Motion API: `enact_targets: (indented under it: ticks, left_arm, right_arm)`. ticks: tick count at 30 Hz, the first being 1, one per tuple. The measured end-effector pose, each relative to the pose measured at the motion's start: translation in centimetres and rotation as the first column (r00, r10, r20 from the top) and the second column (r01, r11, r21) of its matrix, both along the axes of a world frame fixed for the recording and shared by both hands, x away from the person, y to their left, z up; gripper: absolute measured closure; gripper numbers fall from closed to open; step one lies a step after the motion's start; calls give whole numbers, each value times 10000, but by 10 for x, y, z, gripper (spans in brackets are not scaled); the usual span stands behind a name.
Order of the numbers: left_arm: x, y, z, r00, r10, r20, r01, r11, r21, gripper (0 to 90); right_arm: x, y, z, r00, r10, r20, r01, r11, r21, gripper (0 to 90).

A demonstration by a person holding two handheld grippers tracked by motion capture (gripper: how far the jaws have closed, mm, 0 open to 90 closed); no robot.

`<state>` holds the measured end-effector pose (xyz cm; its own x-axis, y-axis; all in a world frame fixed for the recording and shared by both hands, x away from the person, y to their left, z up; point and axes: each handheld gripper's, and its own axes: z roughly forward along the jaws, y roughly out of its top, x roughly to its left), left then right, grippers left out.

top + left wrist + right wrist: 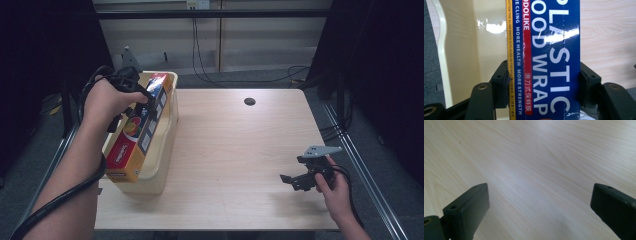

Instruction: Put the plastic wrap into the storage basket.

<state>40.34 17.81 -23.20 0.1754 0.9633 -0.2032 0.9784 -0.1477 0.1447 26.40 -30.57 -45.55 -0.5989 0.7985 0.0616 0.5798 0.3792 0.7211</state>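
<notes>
High view, nearest the camera: the person's right hand [336, 192] rests at the near right of the wooden table [235, 150], holding the right gripper [295, 181] low over the bare tabletop, its grey three-cornered plate on top. In the right gripper view its two black jaws stand wide apart with nothing but wood grain [531, 170] between them — released, gripping nothing.

Near left: the person's left forearm comes in from the bottom edge, a black cable trailing along it. The left hand [107, 102] carries the left gripper [142, 102], which is clamped across the upper end of a long plastic wrap box [137, 132]. The left gripper view shows the jaws pressed against both long sides of the box [549, 62], whose blue face reads "PLASTIC FOOD WRAP" beside a red stripe and a yellow edge — a firm grasp.

The box lies tilted, its lower yellow-and-red end toward the near edge of the table, its upper blue end farther off, over the cream plastic bin [167, 150] at the table's left side. Whether the lower end touches the bin cannot be told. The bin's pale inner wall [484, 45] shows behind the box.

Farther back: a dark round cable hole [249, 101] in the tabletop, then loose cables on the floor below the rear wall.
</notes>
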Motion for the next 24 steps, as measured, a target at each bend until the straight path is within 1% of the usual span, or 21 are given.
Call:
enact_targets:
  ticks: [3,4,8,9,10,11,12,13,14,15,18,21,22,24]
  left_arm:
    - [-1,1,-3,10000,99,2,-99,9999,-27,406]
    - [-1,3,-3,10000,43,28,-43,10000,19,406]
    - [-2,4,-5,10000,64,-14,-64,10000,69,406]
    - [-2,4,-6,9999,143,-58,-143,9999,29,406]
    - [-2,4,-7,10000,45,-20,-45,9999,108,406]
    - [-2,4,-8,9999,103,-29,-103,9999,59,406]
    - [-2,4,-9,10000,36,-29,-35,10000,91,406]
    - [-2,4,-10,10000,73,-52,-73,9999,117,406]
    - [-3,3,-11,9999,116,-91,-115,9999,53,406]
    - [-2,4,-12,10000,35,-78,-34,9999,103,406]
    - [-3,5,-15,9999,66,-156,-65,10000,26,406]
    - [-3,6,-18,9998,94,-193,-93,9999,77,406]
    - [-3,6,-19,9997,170,-181,-169,9998,80,405]
    - [-3,8,-21,9997,101,-213,-100,9999,62,406]
  right_arm:
    - [1,0,0,10000,15,1,-15,10000,0,19]
    - [1,0,0,10000,36,-23,-36,10000,13,19]
    - [1,0,0,10000,76,9,-76,10000,19,20]
    - [1,1,0,10000,65,23,-65,10000,31,19]
    - [1,1,0,10000,64,31,-64,10000,37,19]
    - [1,1,0,10000,54,30,-54,10000,40,19]
    - [1,1,1,10000,10,27,-10,10000,4,19]
    - [1,1,1,10000,5,-3,-5,10000,8,19]
    - [1,1,1,10000,-14,-16,14,10000,-8,19]
    - [1,1,1,10000,15,17,-15,10000,-23,19]
    - [1,0,1,10000,46,79,-46,10000,-27,19]
    - [1,1,0,10000,57,32,-57,10000,11,19]
    - [1,1,0,10000,46,15,-46,10000,20,19]
    - [1,1,0,10000,55,32,-55,10000,-4,19]
